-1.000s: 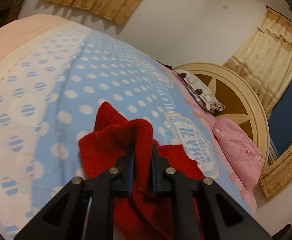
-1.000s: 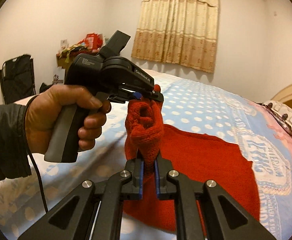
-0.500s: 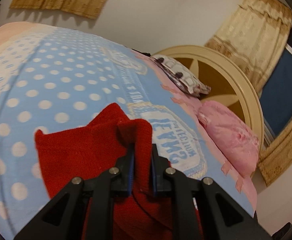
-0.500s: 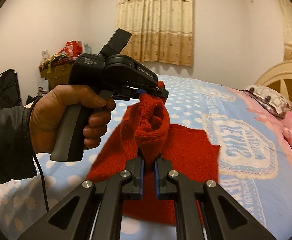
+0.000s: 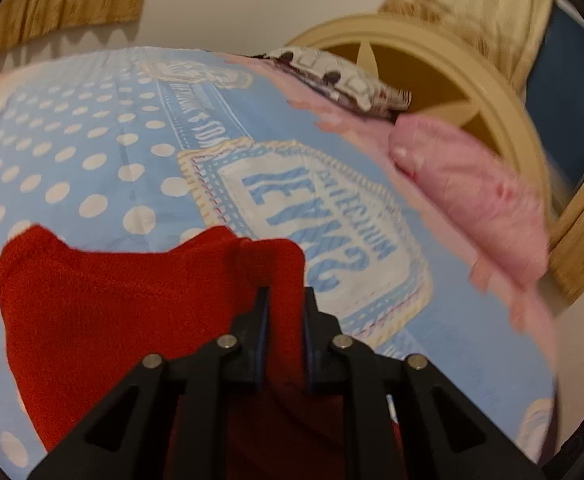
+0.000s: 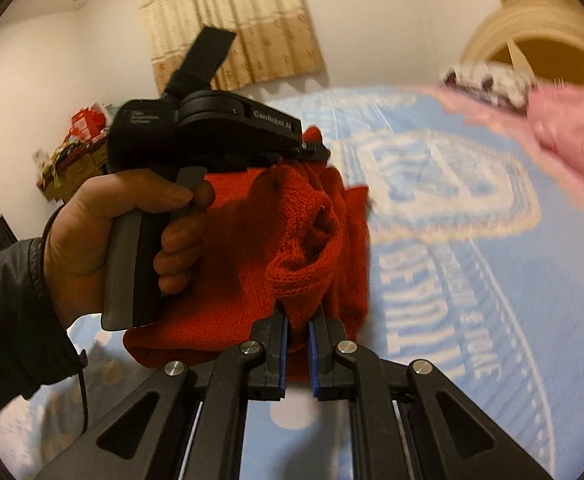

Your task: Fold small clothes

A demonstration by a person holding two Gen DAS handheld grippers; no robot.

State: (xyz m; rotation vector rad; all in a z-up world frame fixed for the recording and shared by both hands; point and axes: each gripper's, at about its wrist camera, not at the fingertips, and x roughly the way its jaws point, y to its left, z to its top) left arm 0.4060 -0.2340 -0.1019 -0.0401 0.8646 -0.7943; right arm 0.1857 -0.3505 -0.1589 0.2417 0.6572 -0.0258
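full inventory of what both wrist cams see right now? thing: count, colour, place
sweater: 1, red knit, on the bed, one edge lifted
bedspread: 1, light blue with white dots and lettering, covers the bed
pillows: 2, one pink, one white with dark pattern, at the headboard
headboard: 1, cream, round
curtains: tan, on the walls
clutter: mixed colours, far left of the right wrist view
left gripper: black, shut on sweater
right gripper: black, shut on sweater
hand: 1, dark sleeve, holds left gripper
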